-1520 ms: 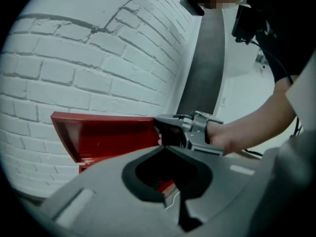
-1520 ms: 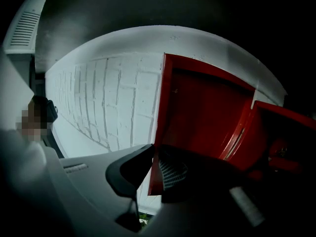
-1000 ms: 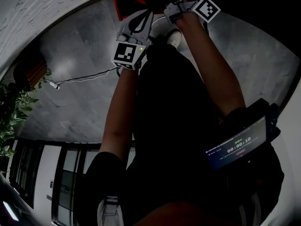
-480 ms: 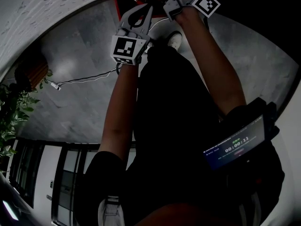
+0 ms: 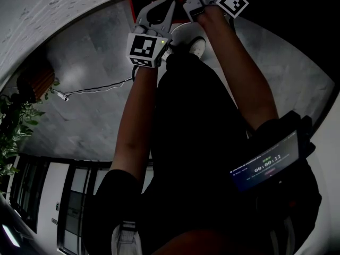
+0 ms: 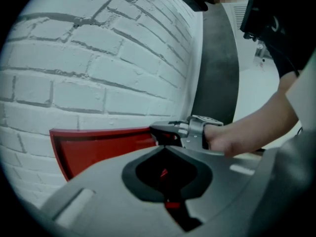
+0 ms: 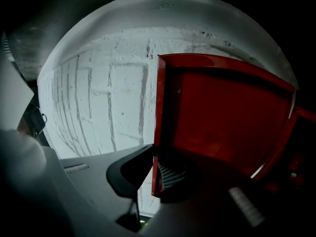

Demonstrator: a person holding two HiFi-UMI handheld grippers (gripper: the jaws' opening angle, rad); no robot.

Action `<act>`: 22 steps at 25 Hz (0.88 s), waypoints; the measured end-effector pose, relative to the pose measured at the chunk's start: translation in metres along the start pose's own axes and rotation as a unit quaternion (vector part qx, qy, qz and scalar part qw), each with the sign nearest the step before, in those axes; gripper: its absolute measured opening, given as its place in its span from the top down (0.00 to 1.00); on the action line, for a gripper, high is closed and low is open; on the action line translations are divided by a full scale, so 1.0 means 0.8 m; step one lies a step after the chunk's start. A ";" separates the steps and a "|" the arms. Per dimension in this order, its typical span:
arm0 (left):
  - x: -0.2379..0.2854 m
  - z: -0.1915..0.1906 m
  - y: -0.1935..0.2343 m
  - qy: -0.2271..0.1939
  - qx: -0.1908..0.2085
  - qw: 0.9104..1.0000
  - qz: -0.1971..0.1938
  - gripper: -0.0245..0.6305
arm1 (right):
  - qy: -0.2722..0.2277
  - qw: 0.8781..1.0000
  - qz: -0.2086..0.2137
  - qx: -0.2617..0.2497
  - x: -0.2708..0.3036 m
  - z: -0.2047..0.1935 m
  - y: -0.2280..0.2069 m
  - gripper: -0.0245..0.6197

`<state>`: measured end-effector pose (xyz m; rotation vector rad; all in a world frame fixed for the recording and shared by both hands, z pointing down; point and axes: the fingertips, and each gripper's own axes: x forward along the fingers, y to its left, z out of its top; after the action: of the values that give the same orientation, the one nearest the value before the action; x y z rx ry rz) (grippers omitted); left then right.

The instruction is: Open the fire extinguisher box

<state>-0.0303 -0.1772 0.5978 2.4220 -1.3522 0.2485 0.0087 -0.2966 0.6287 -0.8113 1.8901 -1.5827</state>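
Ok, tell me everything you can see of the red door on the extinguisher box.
The door is a flat red panel, metal by its look, with a raised lip round its edge. It stands swung open in front of the white brick wall. The right gripper is clamped on its free edge, one jaw on each face.

Building hallway, white brick wall [image 6: 98, 58], grey stone floor [image 5: 90, 105], leafy plant [image 5: 11, 125], red fire extinguisher box [image 7: 222, 117]
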 end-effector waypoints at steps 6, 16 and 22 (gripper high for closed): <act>-0.002 0.005 0.002 -0.004 -0.003 1.000 0.005 0.96 | 0.001 1.000 -0.009 0.006 0.007 0.000 -0.004 0.91; -0.019 0.040 -0.013 -0.025 0.009 1.000 0.006 0.96 | 0.035 0.998 -0.008 -0.052 -0.030 -0.003 0.029 0.89; -0.056 0.099 -0.037 -0.056 0.031 0.998 -0.003 0.96 | 0.070 0.989 0.031 -0.124 -0.058 -0.016 0.117 0.92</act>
<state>-0.0304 -0.1589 0.5042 2.5251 -1.4039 0.1567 0.0207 -0.2422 0.5398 -0.7510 2.2230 -1.4171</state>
